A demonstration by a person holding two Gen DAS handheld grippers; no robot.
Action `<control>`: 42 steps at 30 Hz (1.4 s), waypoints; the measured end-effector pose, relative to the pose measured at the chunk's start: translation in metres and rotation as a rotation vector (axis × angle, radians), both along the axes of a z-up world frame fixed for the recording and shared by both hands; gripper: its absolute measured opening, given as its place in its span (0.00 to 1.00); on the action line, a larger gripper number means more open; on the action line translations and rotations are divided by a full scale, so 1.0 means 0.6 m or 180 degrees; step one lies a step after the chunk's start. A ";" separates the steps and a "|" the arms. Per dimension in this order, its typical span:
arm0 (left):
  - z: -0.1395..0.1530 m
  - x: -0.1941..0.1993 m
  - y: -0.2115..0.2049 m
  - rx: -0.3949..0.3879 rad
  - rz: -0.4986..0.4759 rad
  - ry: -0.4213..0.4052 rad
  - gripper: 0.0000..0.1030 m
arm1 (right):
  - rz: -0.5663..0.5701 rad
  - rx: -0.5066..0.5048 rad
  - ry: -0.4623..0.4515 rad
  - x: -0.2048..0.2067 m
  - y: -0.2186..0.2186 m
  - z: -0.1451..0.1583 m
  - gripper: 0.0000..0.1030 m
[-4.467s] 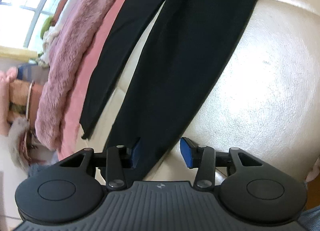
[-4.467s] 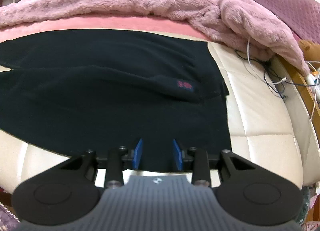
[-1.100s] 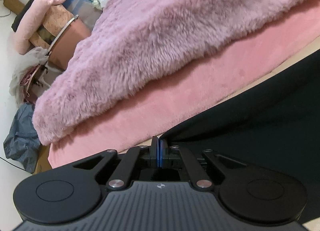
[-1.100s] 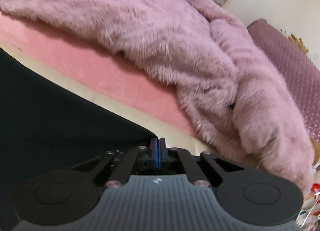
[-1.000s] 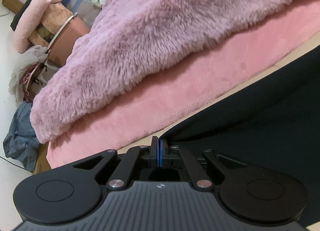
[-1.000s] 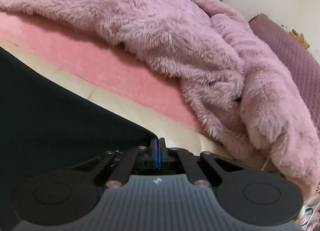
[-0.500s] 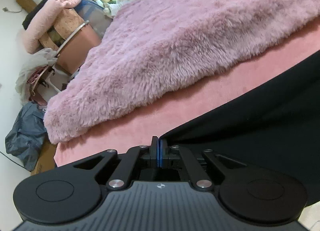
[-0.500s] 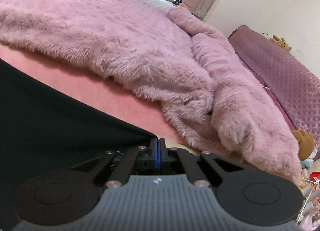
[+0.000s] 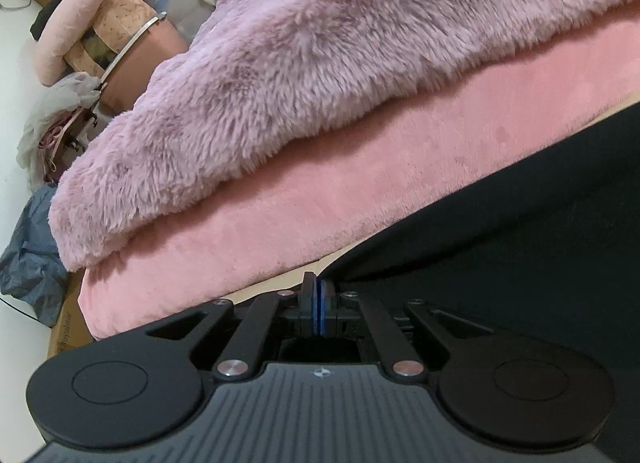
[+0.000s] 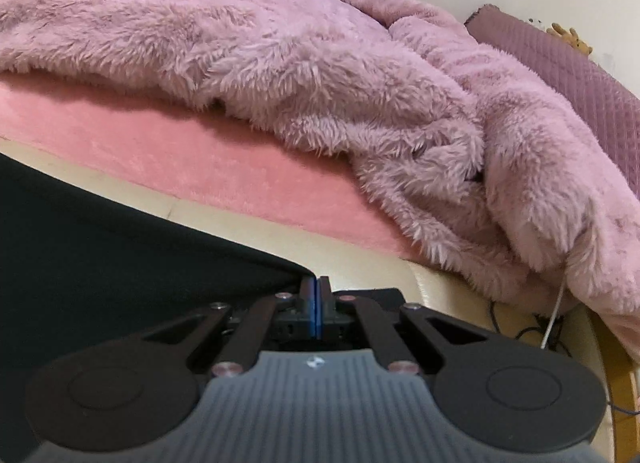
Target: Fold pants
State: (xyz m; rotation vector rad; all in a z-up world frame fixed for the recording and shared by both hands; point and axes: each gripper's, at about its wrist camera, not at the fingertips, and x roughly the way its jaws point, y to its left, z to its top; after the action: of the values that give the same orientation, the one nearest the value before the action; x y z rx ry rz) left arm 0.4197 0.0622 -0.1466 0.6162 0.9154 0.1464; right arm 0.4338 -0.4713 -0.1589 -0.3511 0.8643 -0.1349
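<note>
The black pants [image 9: 520, 231] fill the lower right of the left wrist view and the lower left of the right wrist view [image 10: 100, 247]. My left gripper [image 9: 319, 283] is shut on a corner of the pants, at their left end. My right gripper [image 10: 316, 283] is shut on another corner, at their right end. The black cloth stretches away from each pair of jaws, low over the cream quilted surface [image 10: 436, 287]. The rest of the pants is hidden below both cameras.
A fluffy mauve blanket [image 9: 340, 55] lies over a pink sheet [image 9: 360, 191] just beyond the pants; it also shows in the right wrist view [image 10: 320, 63]. Bags and clutter [image 9: 80, 63] stand at far left. Cables [image 10: 532, 327] lie at right, by a purple headboard [image 10: 580, 75].
Since 4.5 s ago both grippers have closed on pants corners. Over the last second both first rose, then dropped back low; the cream surface shows again past the pants' edge.
</note>
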 end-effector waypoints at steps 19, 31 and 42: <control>0.050 -0.100 -0.069 -0.0848 -0.0372 -0.0106 0.14 | -0.0717 0.0940 -0.0440 -0.144 -0.096 0.069 0.43; 0.022 -0.105 -0.067 -0.0983 -0.0180 -0.0105 0.10 | -0.0703 0.1255 -0.0358 -0.046 -0.118 0.015 0.10; 0.022 -0.106 -0.067 -0.1003 -0.0167 -0.0127 0.08 | -0.0898 0.1108 -0.0350 -0.027 -0.122 0.014 0.12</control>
State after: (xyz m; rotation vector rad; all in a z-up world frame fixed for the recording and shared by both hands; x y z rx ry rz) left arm 0.3560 0.0219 -0.1334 0.3431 0.8608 -0.0330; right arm 0.4173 -0.5446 -0.1504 0.1049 0.8074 -0.2583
